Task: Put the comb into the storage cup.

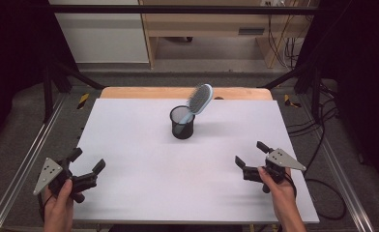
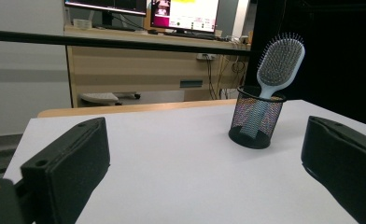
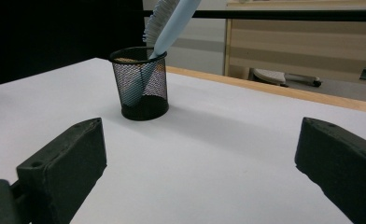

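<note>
A black mesh cup stands near the back middle of the white table. A light blue hairbrush stands in it handle down, its bristled head leaning out to the right. The cup and the brush lie ahead of the left gripper's jaws; in the right gripper view the cup and the brush handle appear at upper left. My left gripper rests at the table's front left, open and empty. My right gripper is at the front right, open and empty.
A wooden strip borders the table's far edge. Black frame bars and metal rails run along both sides. A wooden desk with monitors stands beyond the table, with cables on the floor at right.
</note>
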{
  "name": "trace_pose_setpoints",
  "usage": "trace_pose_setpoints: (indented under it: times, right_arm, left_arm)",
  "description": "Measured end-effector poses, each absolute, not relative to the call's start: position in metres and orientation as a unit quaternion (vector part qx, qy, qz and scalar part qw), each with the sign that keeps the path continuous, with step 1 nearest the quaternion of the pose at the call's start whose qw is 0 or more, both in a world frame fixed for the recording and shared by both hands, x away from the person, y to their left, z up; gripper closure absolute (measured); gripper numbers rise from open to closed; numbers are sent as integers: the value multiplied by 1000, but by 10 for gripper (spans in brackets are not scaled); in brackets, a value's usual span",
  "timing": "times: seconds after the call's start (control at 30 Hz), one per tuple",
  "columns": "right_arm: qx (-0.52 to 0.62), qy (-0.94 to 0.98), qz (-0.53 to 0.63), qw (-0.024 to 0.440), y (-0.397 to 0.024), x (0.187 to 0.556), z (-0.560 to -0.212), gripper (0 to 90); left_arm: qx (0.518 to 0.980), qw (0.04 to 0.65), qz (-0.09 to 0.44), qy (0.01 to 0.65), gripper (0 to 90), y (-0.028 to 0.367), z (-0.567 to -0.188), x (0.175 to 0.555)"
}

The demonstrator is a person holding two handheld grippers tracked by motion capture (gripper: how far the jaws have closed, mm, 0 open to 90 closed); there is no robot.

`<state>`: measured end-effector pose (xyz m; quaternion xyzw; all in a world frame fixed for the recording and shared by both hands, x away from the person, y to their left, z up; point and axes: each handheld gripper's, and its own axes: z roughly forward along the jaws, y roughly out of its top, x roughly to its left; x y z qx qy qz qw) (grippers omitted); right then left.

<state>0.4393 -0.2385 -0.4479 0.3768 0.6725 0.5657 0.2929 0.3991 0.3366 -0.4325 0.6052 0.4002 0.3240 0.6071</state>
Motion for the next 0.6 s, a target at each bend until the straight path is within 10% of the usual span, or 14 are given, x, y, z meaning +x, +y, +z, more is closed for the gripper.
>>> trace_pose_setpoints:
  times: [0.6]
  right_arm:
    - [358, 679, 562, 308, -232, 440, -456, 21]
  left_arm:
    - [612, 602, 328, 395, 13, 333, -434, 401]
